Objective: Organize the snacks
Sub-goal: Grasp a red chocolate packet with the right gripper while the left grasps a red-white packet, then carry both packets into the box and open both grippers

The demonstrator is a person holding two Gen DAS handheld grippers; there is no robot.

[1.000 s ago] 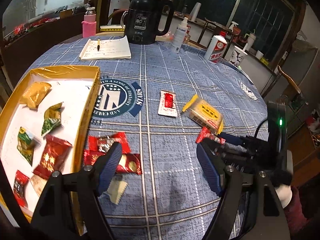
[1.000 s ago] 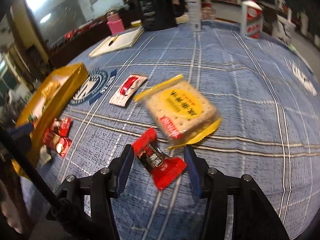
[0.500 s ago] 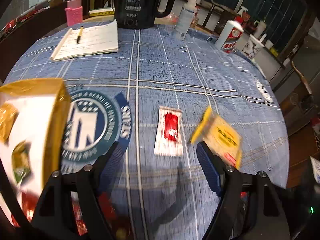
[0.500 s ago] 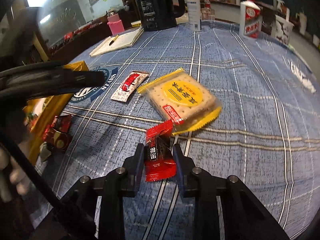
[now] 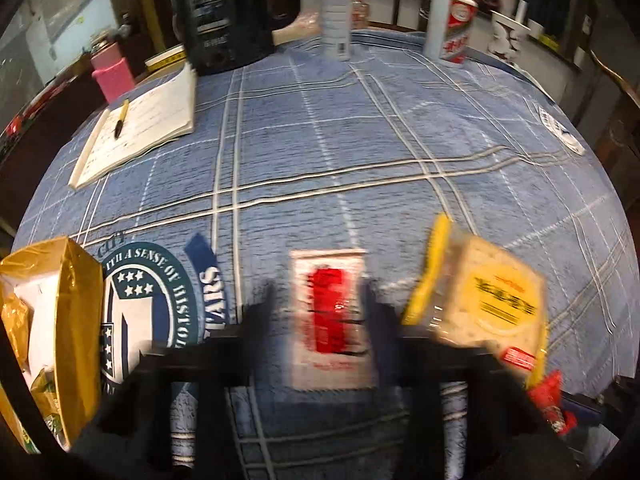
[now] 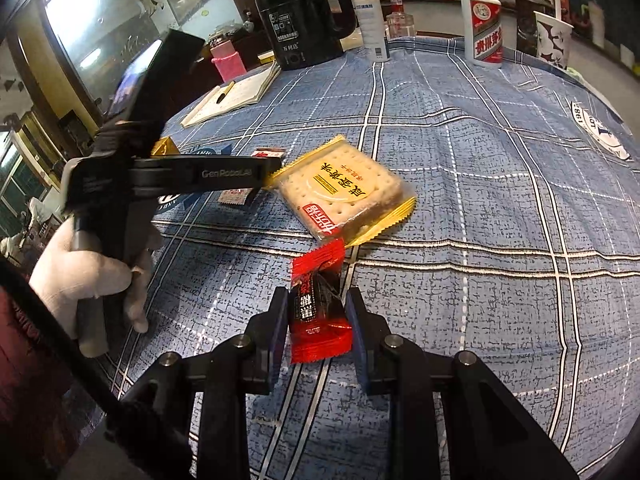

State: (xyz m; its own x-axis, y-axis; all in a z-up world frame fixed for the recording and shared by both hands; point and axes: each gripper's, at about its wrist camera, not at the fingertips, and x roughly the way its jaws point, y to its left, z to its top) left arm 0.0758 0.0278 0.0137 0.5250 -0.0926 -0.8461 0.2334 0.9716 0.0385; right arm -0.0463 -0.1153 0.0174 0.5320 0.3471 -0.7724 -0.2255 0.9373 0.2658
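Observation:
My right gripper (image 6: 316,322) is shut on a red and black candy (image 6: 318,312) and holds it just above the blue cloth. A yellow cracker pack (image 6: 344,192) lies right beyond it. My left gripper (image 5: 320,312) straddles a white and red sachet (image 5: 330,316) on the cloth, with a blurred finger on each side and the jaws closing in. The cracker pack (image 5: 492,304) lies to its right. The gold tray (image 5: 72,320) with snacks inside stands at the left edge. The left gripper also shows in the right wrist view (image 6: 256,174).
A black kettle (image 6: 304,12), open notebook with a pen (image 5: 140,132), pink bottle (image 5: 112,76), spray bottle (image 5: 336,8), red and white liquor bottle (image 6: 482,20) and paper cup (image 6: 554,38) stand along the table's far side.
My right gripper has closed on the red candy and lifted it. My left gripper has moved forward from the tray side to the sachet and its fingers have come closer together.

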